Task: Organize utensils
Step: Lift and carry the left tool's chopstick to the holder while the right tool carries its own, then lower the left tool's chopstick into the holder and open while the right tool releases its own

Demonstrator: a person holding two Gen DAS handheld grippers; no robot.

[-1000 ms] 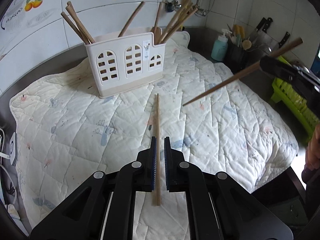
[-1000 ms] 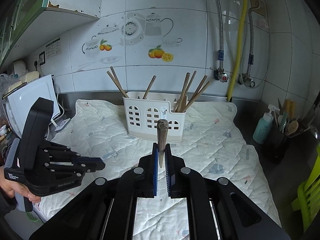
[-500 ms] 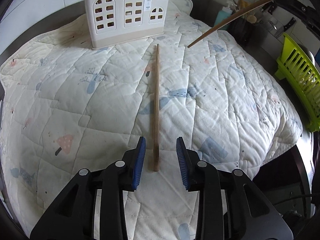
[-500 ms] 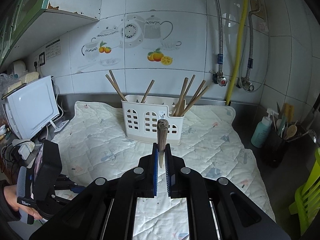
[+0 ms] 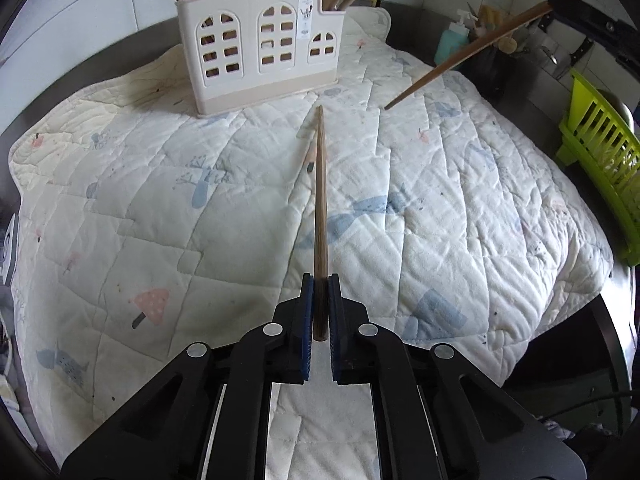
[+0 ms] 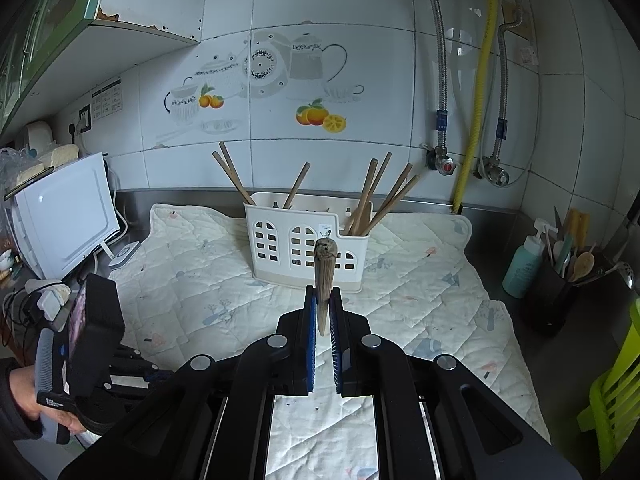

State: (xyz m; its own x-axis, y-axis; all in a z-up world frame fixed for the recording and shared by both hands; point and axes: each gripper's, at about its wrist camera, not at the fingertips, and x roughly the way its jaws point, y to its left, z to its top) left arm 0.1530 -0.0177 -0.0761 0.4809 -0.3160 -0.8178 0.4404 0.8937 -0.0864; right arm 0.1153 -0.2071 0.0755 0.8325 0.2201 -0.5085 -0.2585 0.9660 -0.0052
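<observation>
Here, the left gripper (image 5: pixel 319 280) pinches the near end of a slim round wooden chopstick (image 5: pixel 321 200) lying along a quilted cotton mat (image 5: pixel 460 200) on the tabletop. The right gripper (image 6: pixel 323 292) clamps a second chopstick (image 6: pixel 324 268), its grainy butt end up, before the perforated white plastic holder (image 6: pixel 304 244).

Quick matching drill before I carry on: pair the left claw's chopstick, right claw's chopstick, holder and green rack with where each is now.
1. left claw chopstick
2. right claw chopstick
3. holder
4. green rack

a. standing at the quilt's far end
b. off the quilt, right side
c. gripped low, tip on the quilt
d. gripped in the air

Pairs: 1-c, 2-d, 3-a, 4-b
</observation>
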